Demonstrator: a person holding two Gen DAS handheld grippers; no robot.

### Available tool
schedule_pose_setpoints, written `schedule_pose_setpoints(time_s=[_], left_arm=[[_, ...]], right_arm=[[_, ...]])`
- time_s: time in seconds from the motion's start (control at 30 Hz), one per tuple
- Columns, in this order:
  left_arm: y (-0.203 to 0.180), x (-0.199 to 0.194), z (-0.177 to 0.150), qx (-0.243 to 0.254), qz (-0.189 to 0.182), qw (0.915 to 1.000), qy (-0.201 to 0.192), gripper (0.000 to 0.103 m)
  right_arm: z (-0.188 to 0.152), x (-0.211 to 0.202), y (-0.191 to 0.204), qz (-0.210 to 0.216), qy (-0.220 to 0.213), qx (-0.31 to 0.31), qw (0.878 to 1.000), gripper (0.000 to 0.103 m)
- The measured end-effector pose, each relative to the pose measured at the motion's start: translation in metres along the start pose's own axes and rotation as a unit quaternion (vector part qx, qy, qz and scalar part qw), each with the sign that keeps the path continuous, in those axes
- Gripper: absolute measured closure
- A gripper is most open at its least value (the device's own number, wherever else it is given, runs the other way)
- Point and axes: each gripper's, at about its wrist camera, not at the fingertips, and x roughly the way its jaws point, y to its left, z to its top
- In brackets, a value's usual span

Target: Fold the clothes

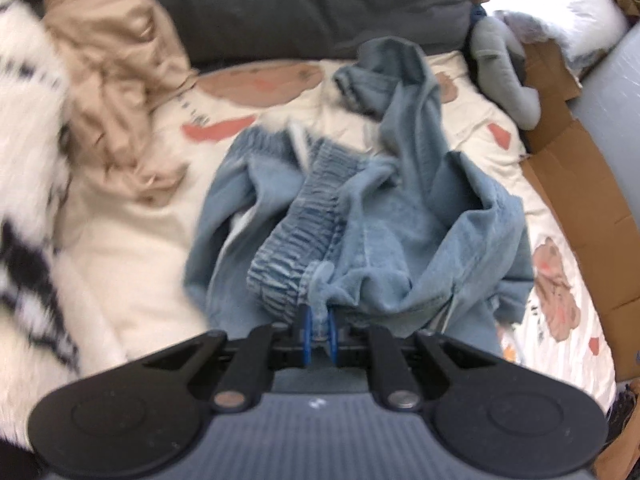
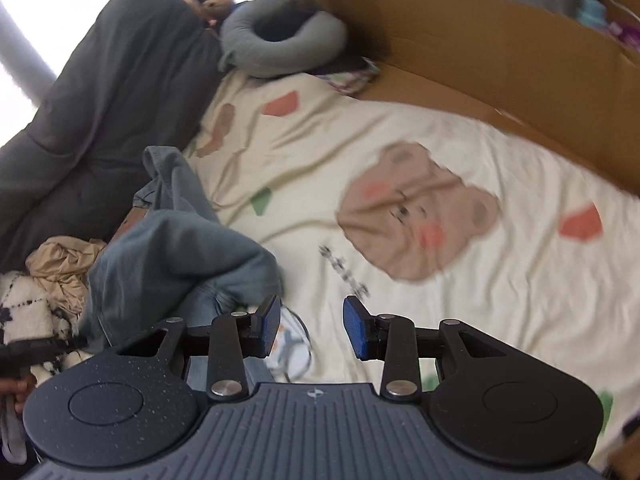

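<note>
Crumpled blue denim trousers (image 1: 384, 216) with an elastic waistband lie on a cream bear-print bedspread (image 1: 132, 224). My left gripper (image 1: 319, 330) is shut on a pinch of the denim at the waistband's edge, the cloth bunched between its blue pads. In the right wrist view the same trousers (image 2: 180, 256) are heaped at the left. My right gripper (image 2: 312, 328) stands open above the bedspread (image 2: 500, 300), just right of the denim, with nothing between its fingers.
A tan garment (image 1: 116, 92) and a white fuzzy black-patterned one (image 1: 28, 168) lie at the left. Dark grey cushions (image 2: 100, 112) back the bed. A grey neck pillow (image 2: 280, 40) and cardboard (image 2: 500, 60) border the far side. A hand (image 2: 16, 388) shows at the left edge.
</note>
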Motion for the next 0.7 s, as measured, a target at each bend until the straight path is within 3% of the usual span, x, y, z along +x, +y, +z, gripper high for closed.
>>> schedule_pose_setpoints(time_s=[0.43,0.7], left_arm=[[0.027,0.016,-0.035,-0.023,-0.023,0.9994,0.007,0.095],[0.04,0.02,-0.04,-0.055,-0.053,0.9971,0.002,0.095]], right_arm=[[0.083,0.102,0.101,0.027,0.055,-0.143,0.988,0.054],[0.105,0.184,0.158,0.066,0.066,-0.167,0.981,0.042]])
